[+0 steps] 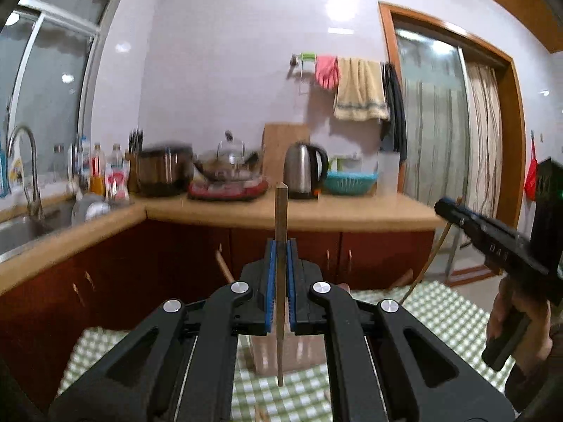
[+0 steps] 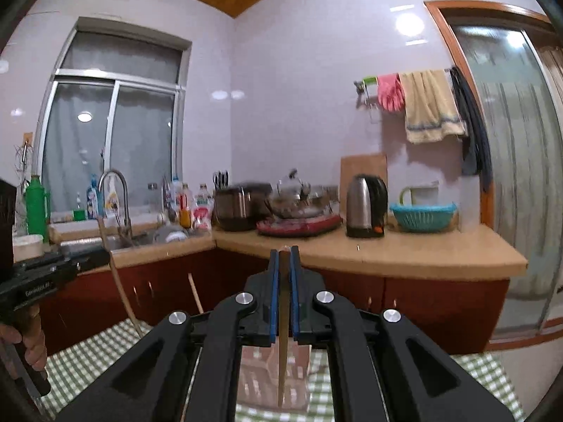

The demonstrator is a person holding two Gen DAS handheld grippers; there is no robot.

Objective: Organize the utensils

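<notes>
My left gripper is shut on a wooden chopstick held upright; its lower tip hangs just above a clear pinkish utensil holder on the green checked tablecloth. My right gripper is shut on another wooden chopstick, also upright, its tip over the same holder. The right gripper also shows at the right of the left wrist view, the left gripper at the left of the right wrist view, each with its chopstick hanging down.
A tan kitchen counter with red cabinets runs behind the table. On it stand a steel kettle, a teal basket, a glass pot, a rice cooker and bottles. A sink with a faucet sits at the left.
</notes>
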